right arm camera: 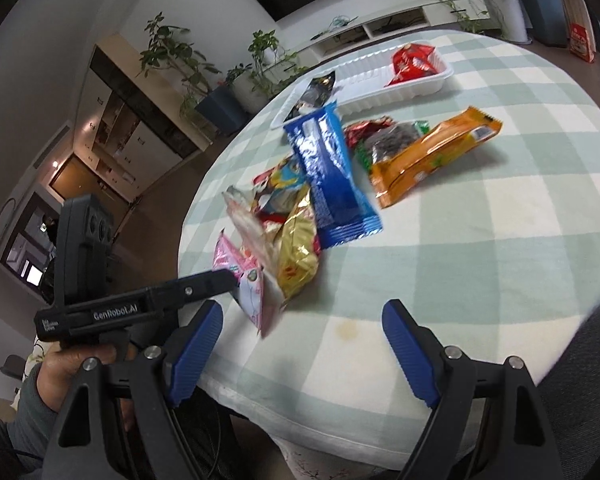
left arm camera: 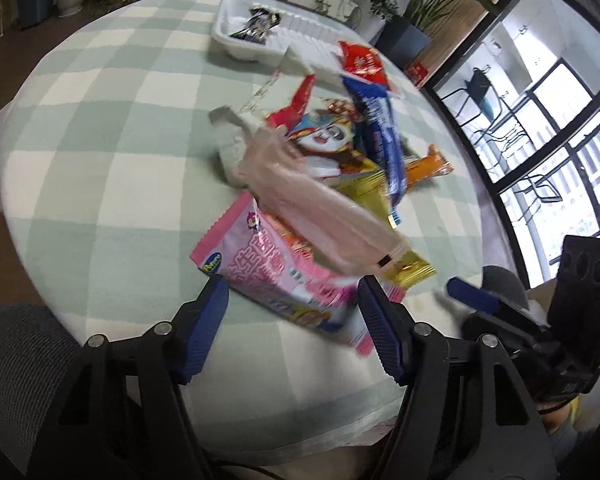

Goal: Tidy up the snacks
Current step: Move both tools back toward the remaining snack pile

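Observation:
A pile of snack packets lies mid-table. It holds a pink packet [left arm camera: 268, 276], a translucent pale packet [left arm camera: 312, 204], a gold packet [right arm camera: 296, 252], a cartoon packet [left arm camera: 324, 136], a long blue packet [right arm camera: 332, 176], an orange packet [right arm camera: 432, 156] and a red-green packet [right arm camera: 384, 136]. My left gripper [left arm camera: 292, 316] is open, its fingers either side of the pink packet's near end. My right gripper [right arm camera: 302, 344] is open and empty above the near table edge. A white tray [right arm camera: 412, 84] at the far side holds a red packet [right arm camera: 414, 62] and a dark packet [left arm camera: 256, 26].
The round table wears a green-and-white checked cloth [right arm camera: 480, 240]. Potted plants [right arm camera: 260, 64] and a low white shelf [right arm camera: 380, 28] stand behind it. A window wall [left arm camera: 548, 120] is on the right in the left wrist view. A grey chair back [left arm camera: 16, 344] sits near left.

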The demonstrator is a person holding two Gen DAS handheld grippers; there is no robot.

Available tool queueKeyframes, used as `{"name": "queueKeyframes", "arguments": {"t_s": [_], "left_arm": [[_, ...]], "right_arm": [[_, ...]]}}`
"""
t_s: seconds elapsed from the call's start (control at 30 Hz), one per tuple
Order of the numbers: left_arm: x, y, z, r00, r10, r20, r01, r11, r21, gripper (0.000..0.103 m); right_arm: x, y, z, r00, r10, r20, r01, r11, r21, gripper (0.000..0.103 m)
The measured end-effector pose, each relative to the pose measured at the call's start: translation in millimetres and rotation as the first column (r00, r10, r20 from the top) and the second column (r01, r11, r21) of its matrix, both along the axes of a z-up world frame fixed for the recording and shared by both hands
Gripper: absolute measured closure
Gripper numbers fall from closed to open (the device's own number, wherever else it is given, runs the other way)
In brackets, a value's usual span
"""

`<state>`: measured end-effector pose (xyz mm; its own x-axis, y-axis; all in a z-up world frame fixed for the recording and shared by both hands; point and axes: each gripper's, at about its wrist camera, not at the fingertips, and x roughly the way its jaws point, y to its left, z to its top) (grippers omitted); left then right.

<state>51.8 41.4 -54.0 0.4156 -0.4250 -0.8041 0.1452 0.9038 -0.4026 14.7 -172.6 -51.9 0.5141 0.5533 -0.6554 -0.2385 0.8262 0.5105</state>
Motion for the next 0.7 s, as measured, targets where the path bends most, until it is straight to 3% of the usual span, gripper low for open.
{"name": "queueKeyframes", "arguments": {"t_s": [0.07,0.13,0.17,0.23,0.3,0.33,0.4,0.53,0.57,0.7], "left_arm": [[0,1,7,0.999,-0.027,0.025,0.026,0.999,0.036,0.037],[3,-1,16,0.991,-0.129,0.04,0.126,0.99,0.071,0.037],[3,-4,21,0.98,-0.194,0.053,0.188,0.977,0.098,0.037],[0,-13,34,0.939,-0.33,0.093,0.304,0.927,0.22,0.037],[-7,-26,43,0.842,-0.525,0.123,0.451,0.811,0.373,0.037],[-10,-30,43,0.802,-0.585,0.122,0.501,0.769,0.396,0.037],[-13,-38,38,0.69,-0.718,0.097,0.624,0.657,0.424,0.037],[-19,-54,24,0.532,-0.846,0.028,0.725,0.473,0.5,0.037],[-21,-58,20,0.483,-0.875,0.011,0.74,0.416,0.529,0.037],[-19,-68,-5,0.379,-0.92,-0.101,0.756,0.246,0.606,0.037]], "right_arm": [[-2,5,0,1.0,0.021,0.001,-0.021,1.0,-0.018,0.021],[-3,7,1,0.999,0.031,0.009,-0.031,0.999,-0.03,0.021],[-3,7,1,1.0,0.03,0.007,-0.03,0.999,-0.029,0.021],[-1,4,-1,1.0,0.027,-0.004,-0.027,1.0,-0.015,0.021],[0,1,-2,1.0,0.017,-0.01,-0.017,1.0,-0.011,0.021],[0,0,-2,1.0,0.011,-0.014,-0.011,1.0,-0.008,0.021],[2,-2,-3,1.0,0.007,-0.025,-0.007,1.0,0.004,0.021],[4,-2,1,1.0,0.012,-0.012,-0.012,1.0,-0.018,0.021],[5,-2,2,1.0,0.012,-0.009,-0.012,1.0,-0.022,0.021],[12,-3,5,1.0,0.02,-0.01,-0.021,0.999,-0.042,0.021]]}}
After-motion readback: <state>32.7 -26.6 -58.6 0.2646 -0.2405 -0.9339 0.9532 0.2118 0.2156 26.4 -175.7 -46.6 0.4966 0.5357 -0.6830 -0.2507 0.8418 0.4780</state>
